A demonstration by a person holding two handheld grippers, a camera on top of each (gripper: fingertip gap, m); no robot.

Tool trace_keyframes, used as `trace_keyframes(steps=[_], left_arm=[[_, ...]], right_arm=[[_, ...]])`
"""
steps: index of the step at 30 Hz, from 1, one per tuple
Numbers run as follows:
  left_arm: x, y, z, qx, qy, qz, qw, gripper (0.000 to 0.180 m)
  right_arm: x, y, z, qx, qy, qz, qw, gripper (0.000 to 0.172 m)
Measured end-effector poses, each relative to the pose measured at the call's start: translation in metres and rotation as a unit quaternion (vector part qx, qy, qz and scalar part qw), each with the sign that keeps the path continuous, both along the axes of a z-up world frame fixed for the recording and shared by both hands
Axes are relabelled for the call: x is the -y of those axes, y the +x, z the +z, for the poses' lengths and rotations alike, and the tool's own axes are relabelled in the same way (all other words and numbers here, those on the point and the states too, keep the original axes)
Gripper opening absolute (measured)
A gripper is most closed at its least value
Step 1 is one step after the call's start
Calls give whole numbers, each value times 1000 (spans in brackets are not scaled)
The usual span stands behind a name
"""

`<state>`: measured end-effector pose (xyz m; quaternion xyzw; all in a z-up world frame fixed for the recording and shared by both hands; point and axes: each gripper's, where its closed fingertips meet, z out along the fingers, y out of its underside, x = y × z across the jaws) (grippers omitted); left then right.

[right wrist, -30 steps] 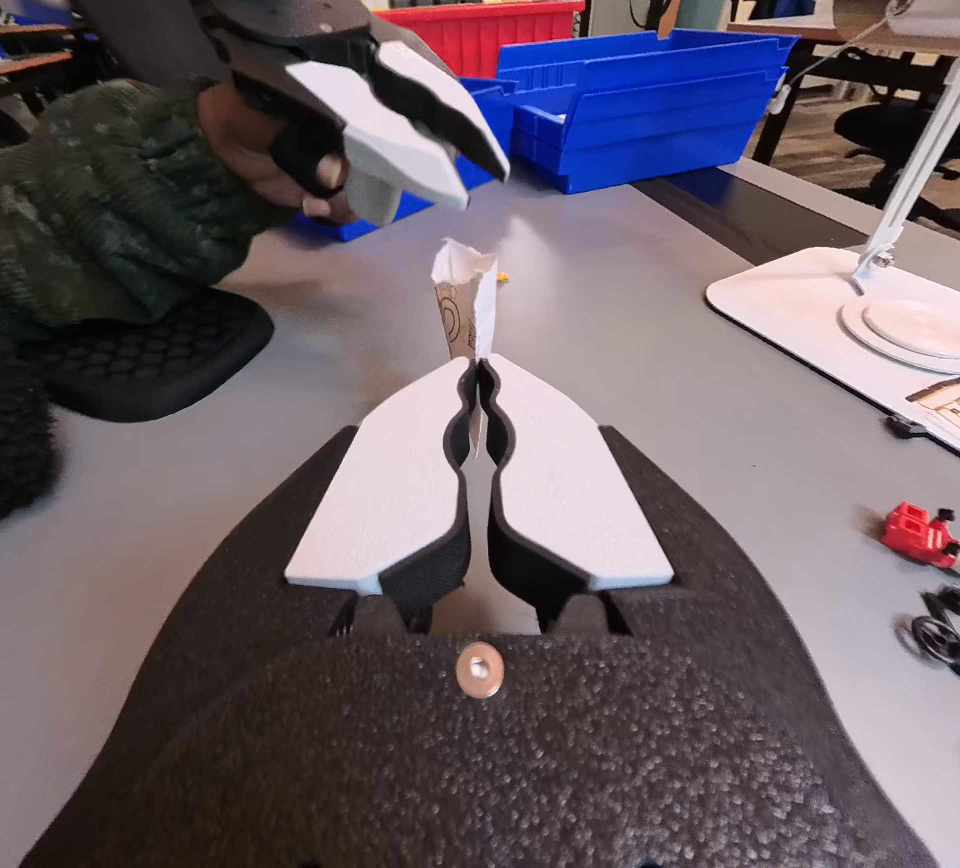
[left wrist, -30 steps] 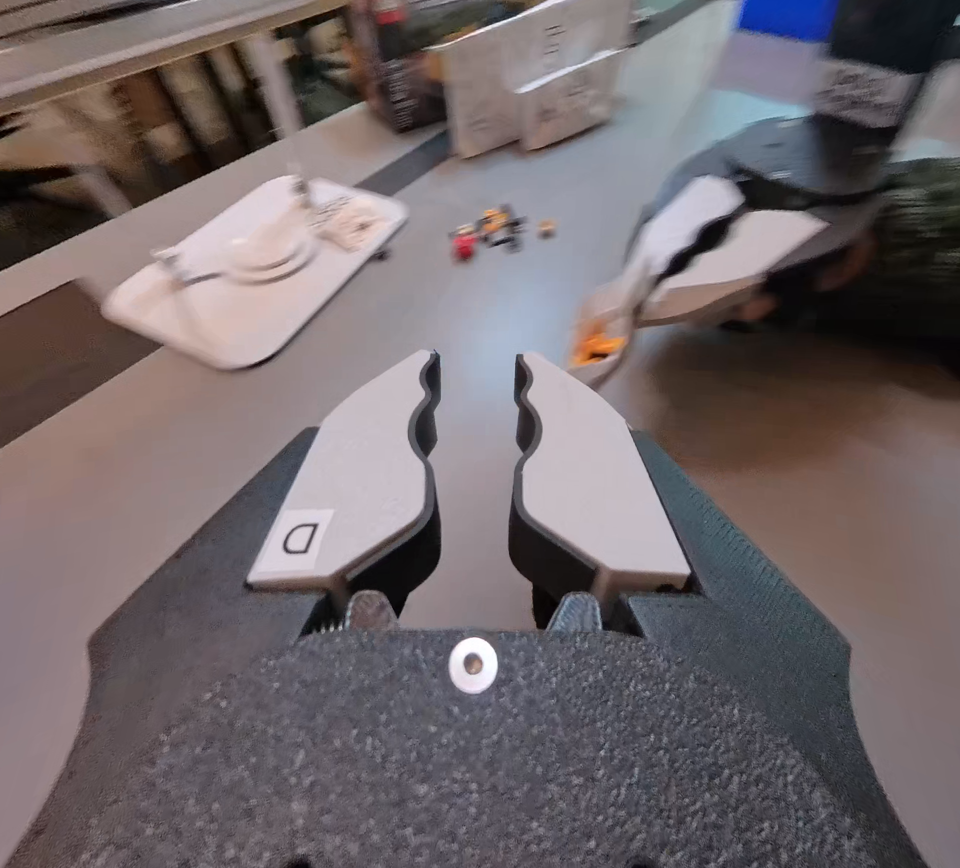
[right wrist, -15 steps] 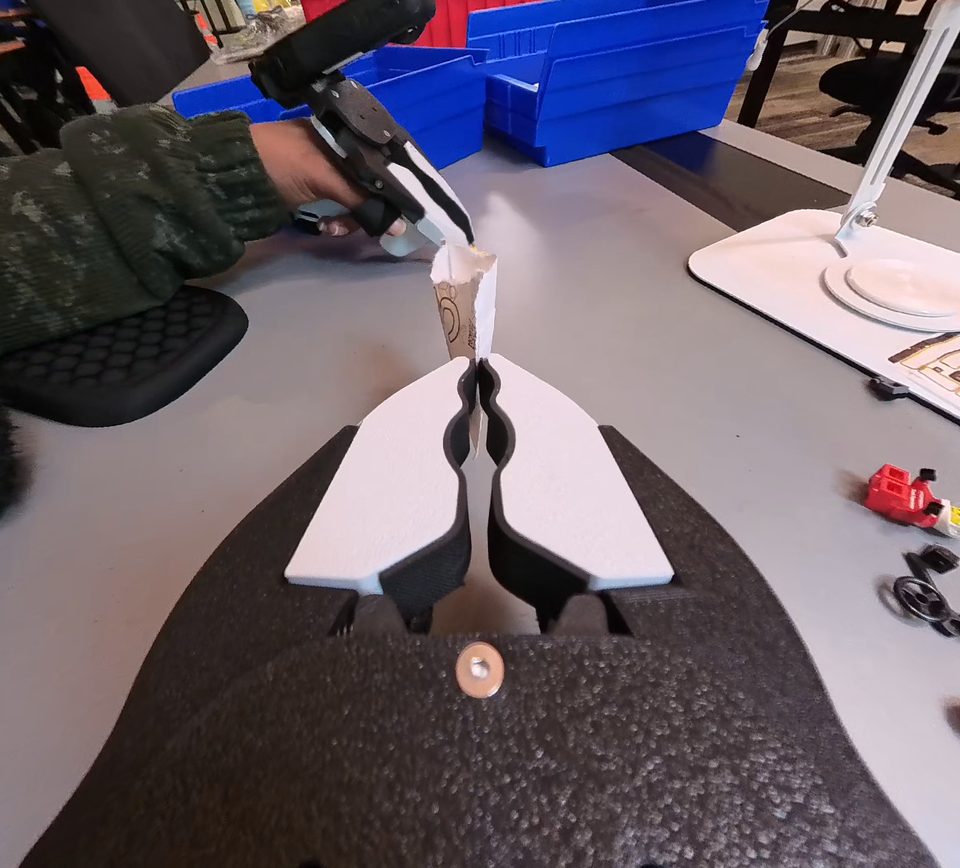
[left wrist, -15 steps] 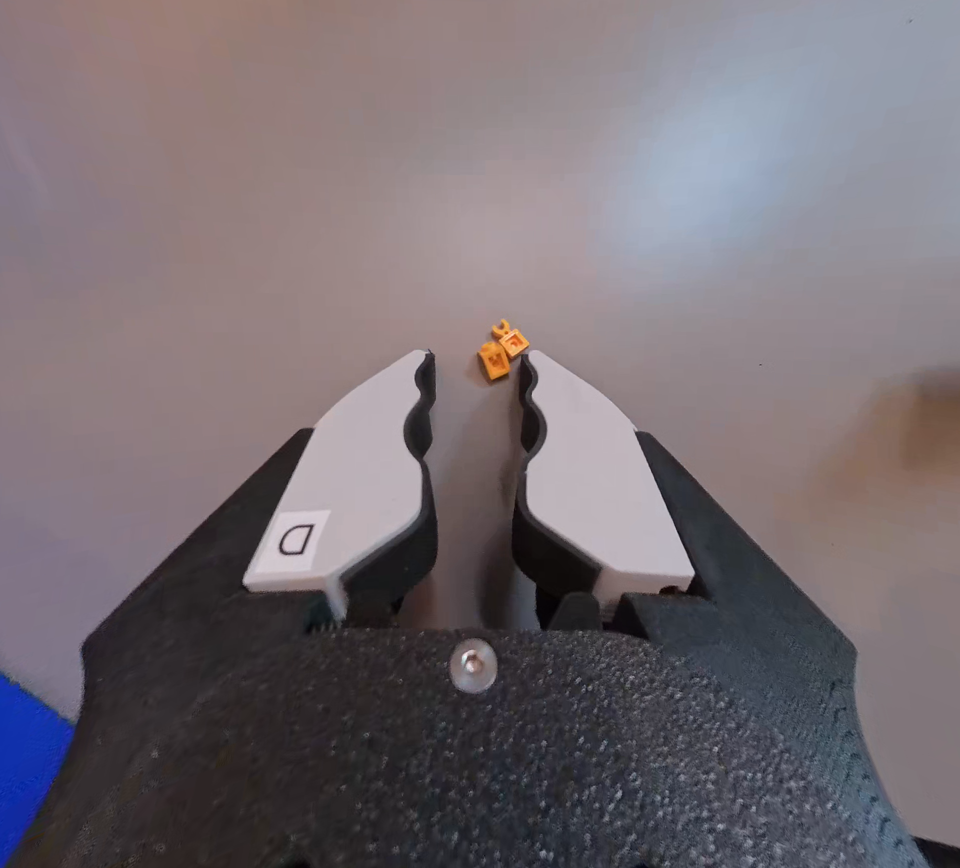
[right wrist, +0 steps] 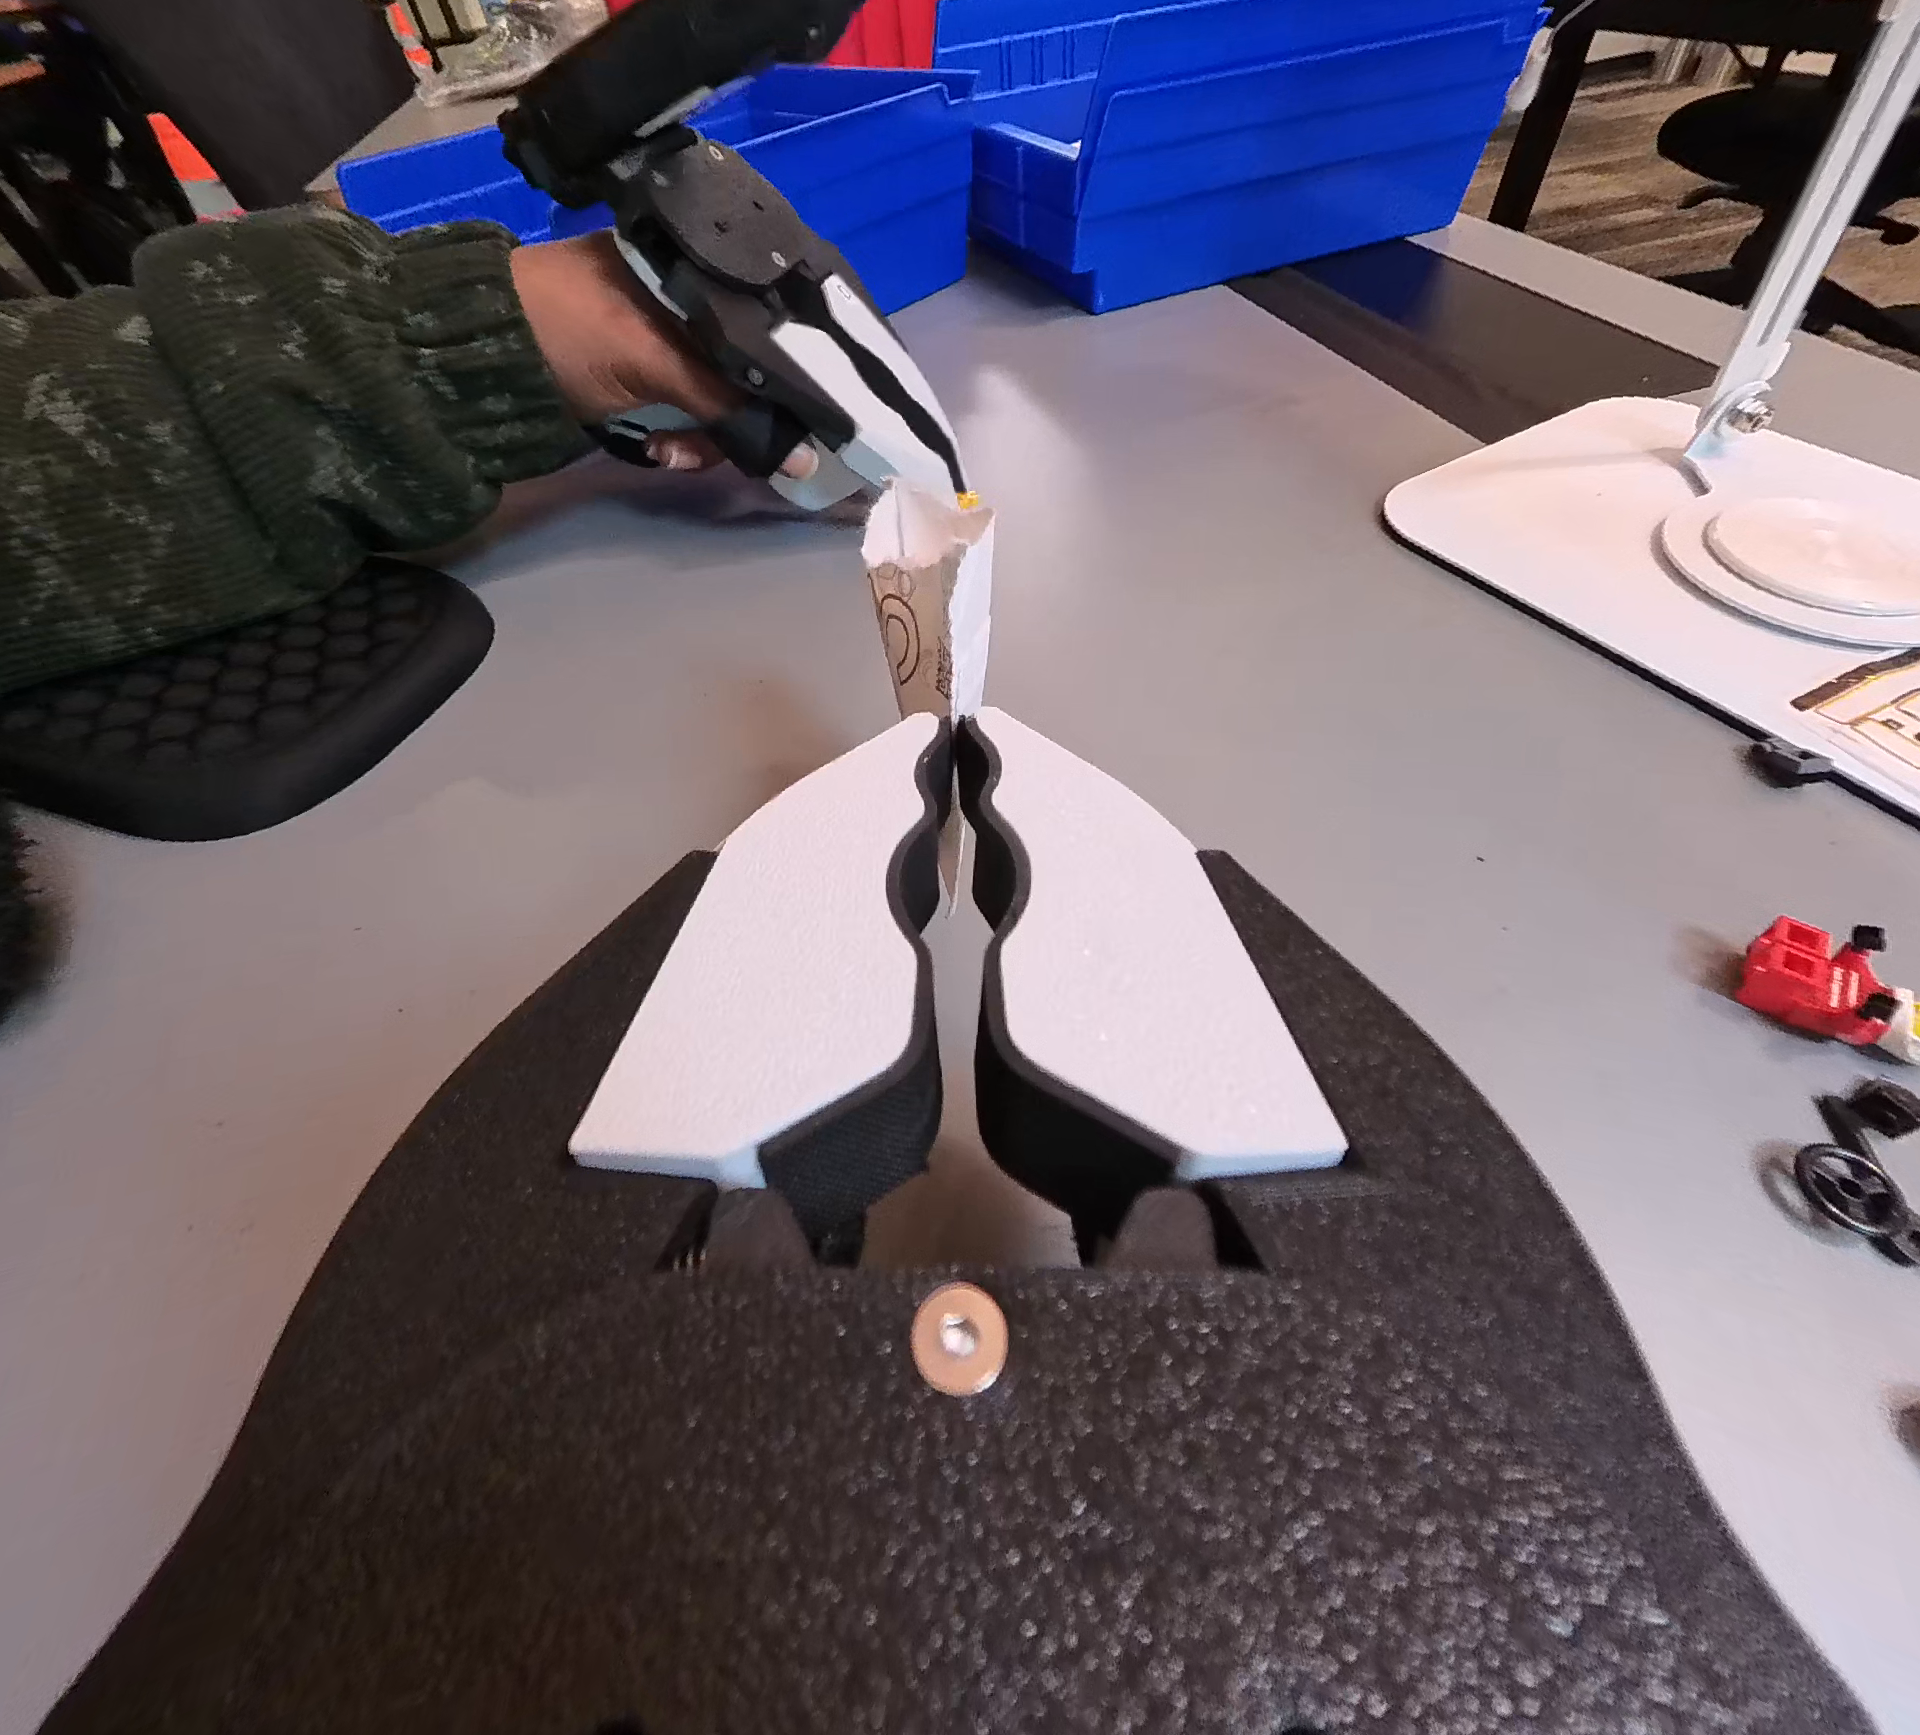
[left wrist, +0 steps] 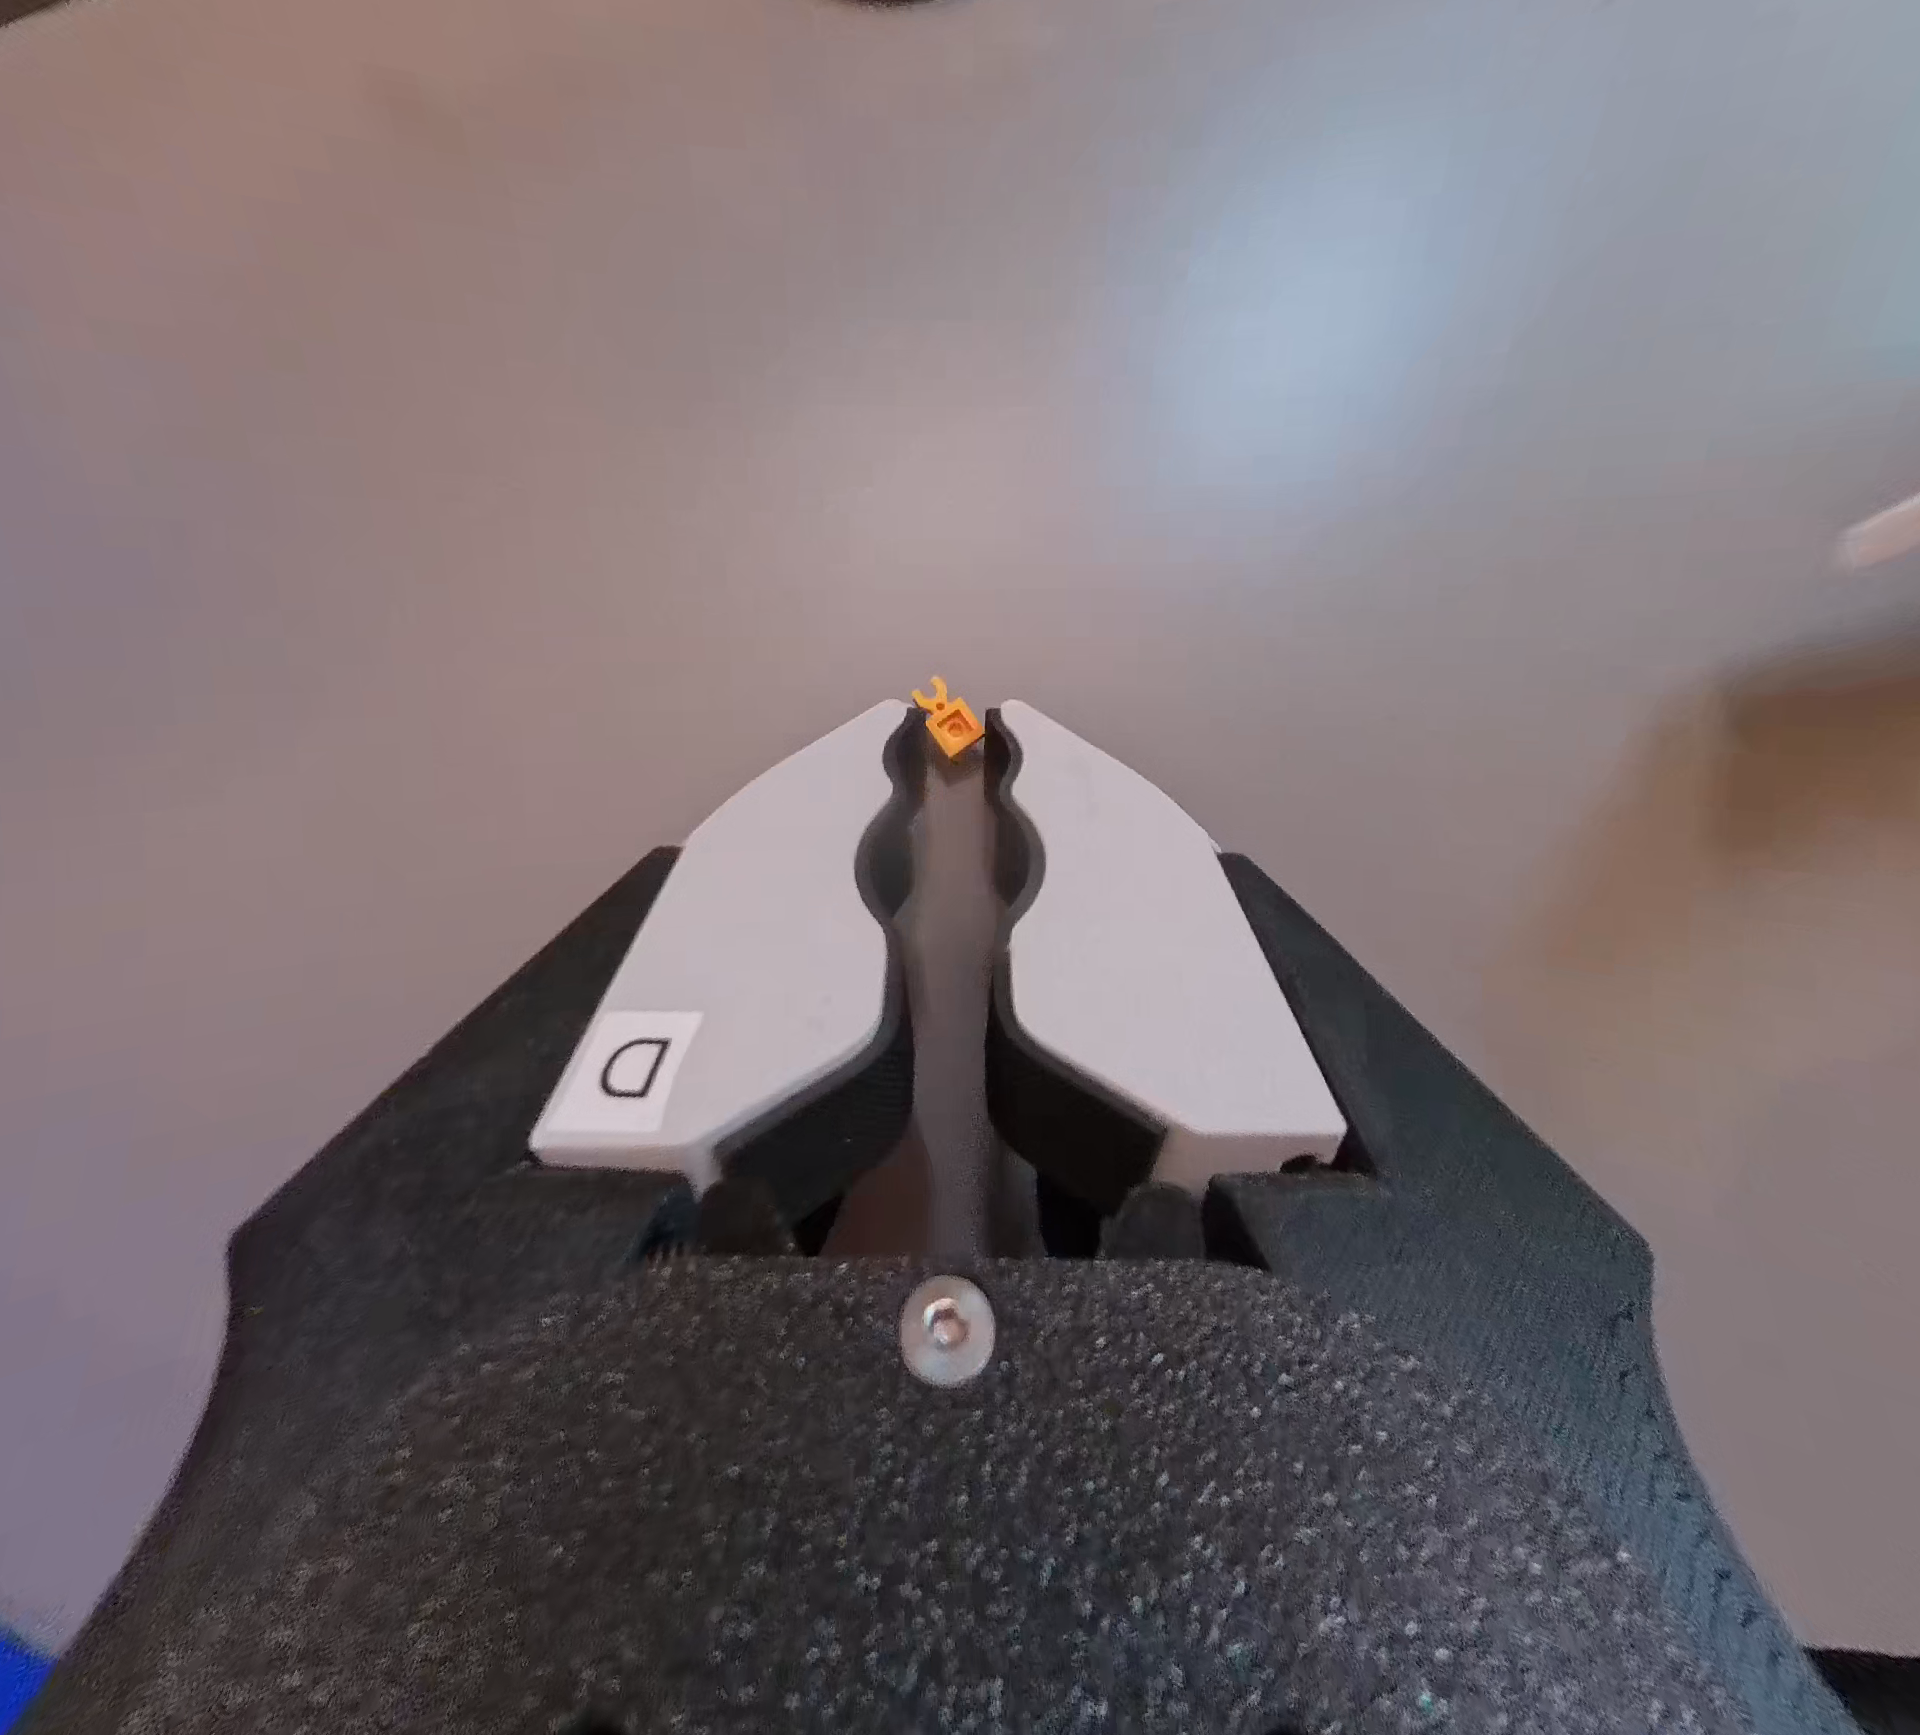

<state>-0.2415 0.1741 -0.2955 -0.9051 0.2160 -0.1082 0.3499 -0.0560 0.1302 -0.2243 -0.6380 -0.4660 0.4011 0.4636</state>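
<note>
My left gripper [right wrist: 961, 480] is held by a hand [right wrist: 613, 345] in a green knitted sleeve [right wrist: 249, 397] that comes in from the left, the forearm resting on a black honeycomb pad [right wrist: 239, 709]. The tool is tipped steeply down, fingertips pointing at the grey table [left wrist: 520, 386]. In its own view, a small orange clip piece [left wrist: 953, 726] sits between the fingertips. The jaws have narrowed around it, and it looks close to the right pad, but I cannot tell whether both pads press on it or whether it still lies on the table.

My right gripper [right wrist: 954, 735] points forward, level with the table, and its jaws are clamped on the lower end of a torn paper packet [right wrist: 930, 615]. The packet stands upright, its ragged open mouth at the top, just below the left gripper's tips and the orange piece.

Far right stands a white lamp base [right wrist: 1621, 532]. Near right lie a red toy piece [right wrist: 1813, 979] and a black wheel [right wrist: 1844, 1192]. Blue bins [right wrist: 1226, 147] line the far edge.
</note>
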Motion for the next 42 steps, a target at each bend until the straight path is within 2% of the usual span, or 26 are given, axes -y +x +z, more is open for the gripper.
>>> trace_keyframes(steps=[1,4,6,8,11,16,21,24,27,30,34,39,42], left_arm=[[1,9,6,15,14,-19,1000,10],[8,43,37,54,70,-87,992,10],[20,78,67,87,124,-155,976,10],[34,111,85,88,159,-213,960,10],[51,147,89,71,173,-278,942,10],[56,155,84,66,167,-295,938,26],[47,124,99,81,186,-250,947,30],[34,85,97,48,181,-190,964,29],[21,31,74,27,114,-86,989,29],[24,-6,37,-10,23,-18,1000,34],[19,-20,15,-16,-12,25,999,31],[12,-25,-4,-9,-34,41,999,26],[7,-23,-4,13,-30,42,999,13]], right_arm=[[1,0,-1,4,1,1,1000,0],[3,-2,-6,14,3,7,1000,0],[5,-4,-9,21,1,13,1000,0],[7,-6,-11,23,0,20,1000,0],[10,-8,-10,23,6,27,999,0],[12,-8,-4,7,15,32,999,0],[12,-6,0,-10,12,34,999,0],[10,-5,1,-11,14,28,999,0],[7,-3,2,-13,14,20,1000,0],[5,-3,0,-13,7,16,1000,0],[5,-3,-1,-10,5,16,1000,0],[5,-3,-1,-11,5,17,1000,0],[6,-3,0,-11,5,19,1000,0]])
